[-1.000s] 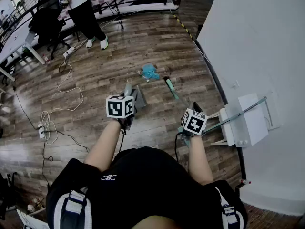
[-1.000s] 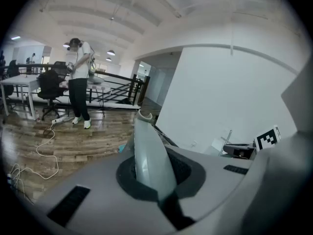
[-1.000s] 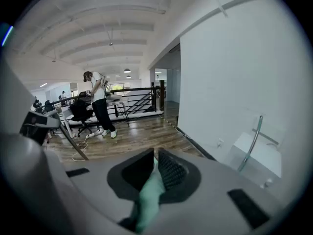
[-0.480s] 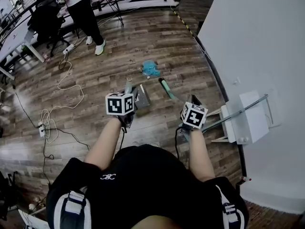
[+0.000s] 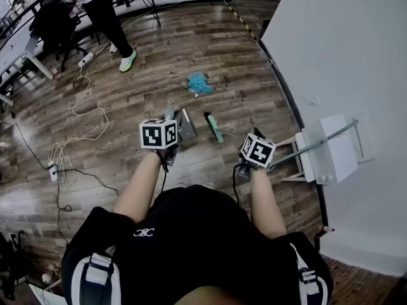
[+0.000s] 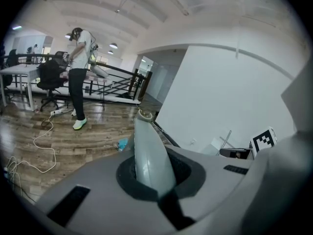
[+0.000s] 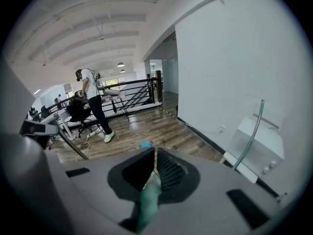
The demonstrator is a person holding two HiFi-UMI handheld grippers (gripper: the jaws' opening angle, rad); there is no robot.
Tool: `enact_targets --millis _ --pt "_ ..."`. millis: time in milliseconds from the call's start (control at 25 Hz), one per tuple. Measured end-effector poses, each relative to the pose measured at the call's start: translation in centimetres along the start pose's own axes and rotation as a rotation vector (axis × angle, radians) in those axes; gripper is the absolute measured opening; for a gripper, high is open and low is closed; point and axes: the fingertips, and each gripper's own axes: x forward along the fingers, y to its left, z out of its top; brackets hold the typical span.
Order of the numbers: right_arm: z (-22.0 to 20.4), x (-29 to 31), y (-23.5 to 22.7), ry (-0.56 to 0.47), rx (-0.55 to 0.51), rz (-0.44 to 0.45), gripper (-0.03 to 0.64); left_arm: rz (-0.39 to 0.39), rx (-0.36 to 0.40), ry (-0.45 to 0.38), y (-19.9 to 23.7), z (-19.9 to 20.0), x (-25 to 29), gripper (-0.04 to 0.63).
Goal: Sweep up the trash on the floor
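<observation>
A grey dustpan (image 5: 186, 124) is held out in front of the person over the wood floor (image 5: 159, 62). Its handle (image 6: 149, 151) is pinched between the jaws of the left gripper (image 6: 154, 173) and rises beyond them, tilted slightly left, in the left gripper view. Whether the dustpan touches the floor cannot be told.

Just right of the dustpan a brush (image 5: 213, 127) with a teal body is seen. Its teal handle (image 7: 149, 199) is clamped between the jaws of the right gripper (image 7: 154, 180), which are pressed together on it. The brush head is kept beside the dustpan, apart from it.

The trash (image 5: 198, 83), a crumpled blue-green lump, is found on the floor beyond the dustpan, away from the person and slightly to the right, clear of both dustpan and brush. It is also seen past the held handles in both gripper views.

Far beyond the dustpan and to its left, a standing person (image 5: 105, 11) in dark trousers and pale shoes is seen next to a black chair (image 5: 54, 24) and a white table (image 5: 16, 49). To the left of the dustpan a white cable (image 5: 89, 113) is looped across the floor, ending near a power strip (image 5: 53, 170).

To the right of the dustpan a white wall (image 5: 343, 56) is seen, with a white box (image 5: 337, 154) set against its foot. A thin pale rod (image 5: 311, 148) is seen slanting across the box.
</observation>
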Motion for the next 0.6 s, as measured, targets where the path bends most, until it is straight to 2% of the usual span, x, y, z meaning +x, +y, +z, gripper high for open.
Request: enact_targets --millis 600 --pt "2.8 1.2 3.6 -0.070 0.065 -0.064 0.031 -0.046 0.017 -0.001 6.0 2.4 0.8 0.000"
